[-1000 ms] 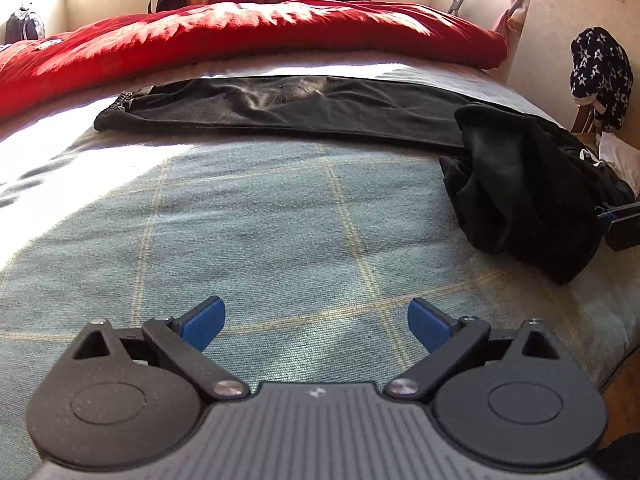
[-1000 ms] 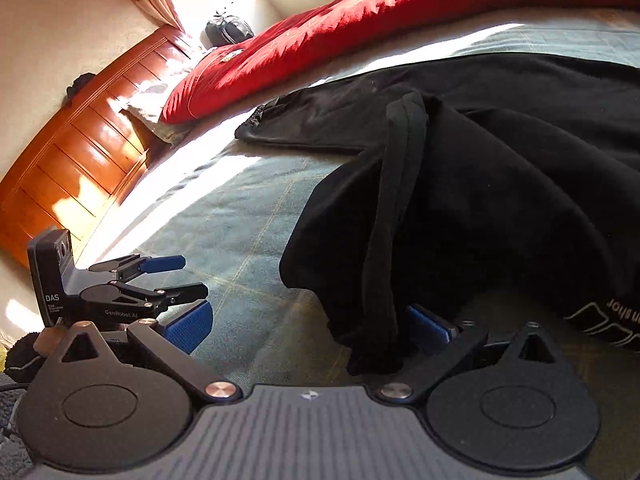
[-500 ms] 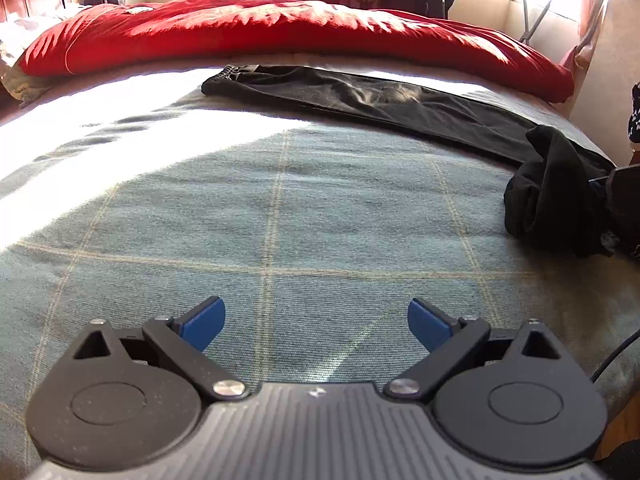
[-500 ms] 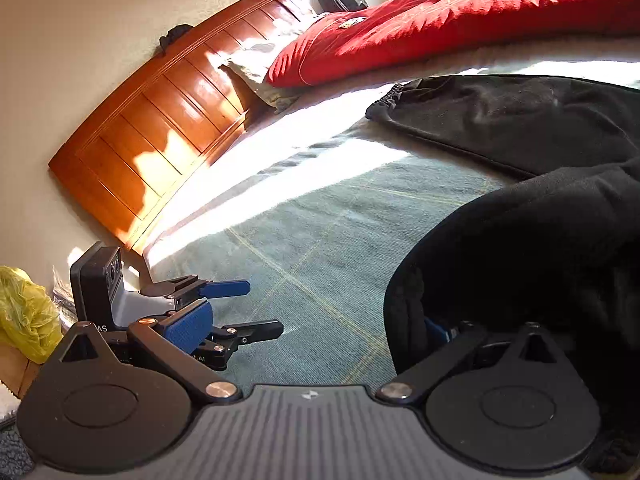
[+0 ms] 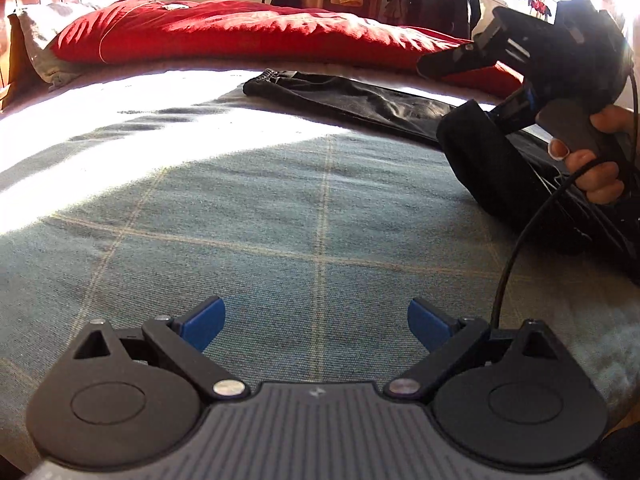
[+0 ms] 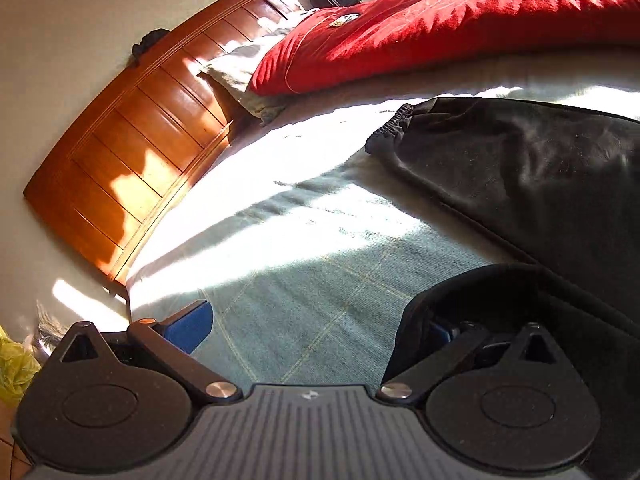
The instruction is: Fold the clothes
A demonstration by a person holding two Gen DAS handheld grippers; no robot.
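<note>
Lying flat at twelve o'clock on the bed [image 5: 280, 216], the trousers [image 5: 360, 100] looked laid out lengthwise; a dark garment [image 5: 500, 168] sat bunched at two o'clock, unfolded. Left tool [image 5: 316, 320] gaped empty; right tool [image 6: 320, 324] stood apart, cloth draped over one finger.

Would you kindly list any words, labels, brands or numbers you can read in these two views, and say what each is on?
No text can be read in either view.
Small pale emblem on the left claw housing: a mark, not letters.
Whitish patch on the red duvet: too blurred to read.
</note>
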